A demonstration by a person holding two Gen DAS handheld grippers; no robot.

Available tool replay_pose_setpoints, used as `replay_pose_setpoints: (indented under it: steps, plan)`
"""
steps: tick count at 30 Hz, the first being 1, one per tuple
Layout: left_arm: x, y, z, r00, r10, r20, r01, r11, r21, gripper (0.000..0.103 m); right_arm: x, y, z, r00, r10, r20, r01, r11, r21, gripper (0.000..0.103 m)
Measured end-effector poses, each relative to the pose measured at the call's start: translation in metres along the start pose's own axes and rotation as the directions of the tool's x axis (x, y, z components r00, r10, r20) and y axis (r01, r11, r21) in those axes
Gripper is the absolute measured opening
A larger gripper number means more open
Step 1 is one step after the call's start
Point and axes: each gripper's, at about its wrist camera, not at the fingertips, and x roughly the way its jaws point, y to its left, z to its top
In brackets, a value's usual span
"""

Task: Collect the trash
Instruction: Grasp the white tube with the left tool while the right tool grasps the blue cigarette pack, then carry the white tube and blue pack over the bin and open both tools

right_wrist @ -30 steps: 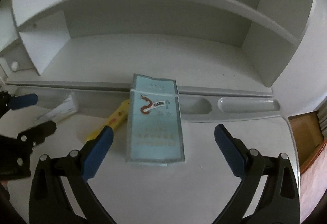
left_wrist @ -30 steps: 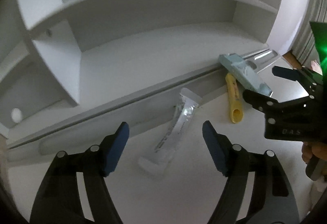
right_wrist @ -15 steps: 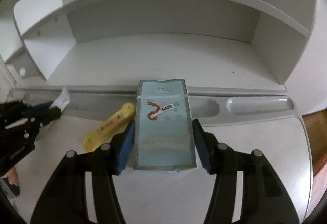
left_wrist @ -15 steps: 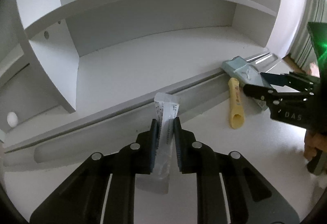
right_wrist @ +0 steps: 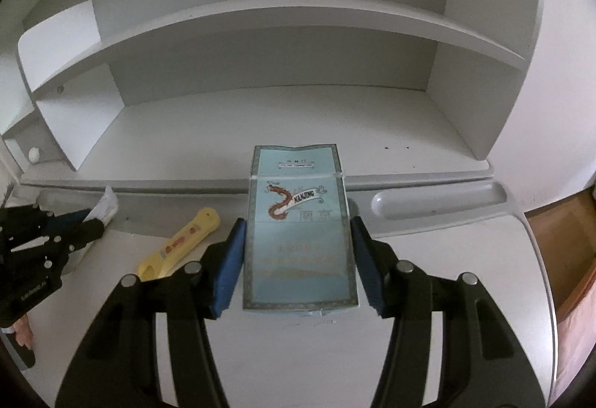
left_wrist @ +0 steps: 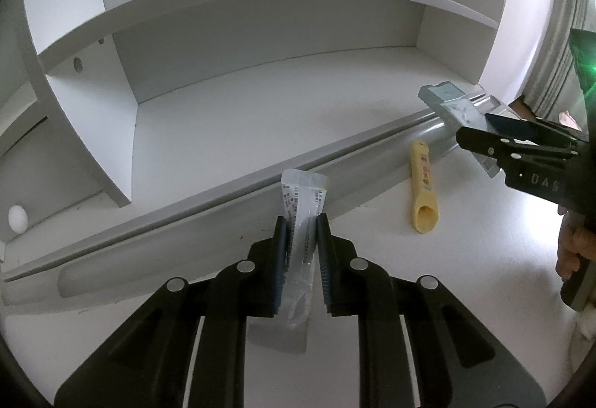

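White desk (right_wrist: 428, 352) beneath white shelving (right_wrist: 298, 24), wooden floor (right_wrist: 551, 251) beside.

Both wrist views look steeply down, close over the table (left_wrist: 465, 259) toward the shelf (right_wrist: 260, 17), sharing the yellow tube (left_wrist: 422, 192)

Three pieces of trash on the white desk, two of them clamped between gripper pads.

The clear plastic wrapper (left_wrist: 302, 222), long and narrow with dark print, stood tilted up from the desktop, pinched between the left gripper (left_wrist: 301, 248) pads, its flat sealed end nearest the camera; the pale blue cigarette pack (right_wrist: 298, 233), with a red dragon and a "NANJING" banner, lay face up, squeezed at both long sides by the right gripper (right_wrist: 296, 263), its top end apparently raised over the pen groove; the yellow tube-like piece (left_wrist: 422, 192), open at one end, lay flat and loose between them.
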Motion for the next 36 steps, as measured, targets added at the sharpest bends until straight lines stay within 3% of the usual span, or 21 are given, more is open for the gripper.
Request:
replay_pose_setpoints:
  steps: [14,21,25,31,36]
  plan:
    - [0.001,0.003,-0.001,1.0,-0.015,0.004,0.015,1.0,-0.01,0.016,0.009,0.014,-0.005,1.0,-0.005,-0.009,0.005,0.998,-0.059,0.055]
    - [-0.018,-0.013,0.007,0.997,-0.043,0.071,0.041,0.999,0.023,0.015,-0.014,0.017,0.002,0.997,0.052,0.057,-0.048,0.996,-0.073,0.055]
    - [-0.034,-0.043,0.014,0.993,-0.076,0.095,0.071,0.996,0.063,0.015,-0.049,0.008,-0.003,0.992,0.074,0.101,-0.066,0.994,-0.083,0.055]
    - [-0.062,-0.119,0.031,0.974,-0.174,0.142,0.154,0.978,0.143,0.015,-0.112,-0.064,-0.026,0.983,0.079,0.168,-0.088,0.995,0.042,0.055]
    - [-0.086,-0.223,0.036,0.934,-0.322,0.155,0.276,0.926,0.259,0.015,-0.174,-0.148,-0.067,0.978,0.0,0.208,-0.036,0.985,0.169,0.055]
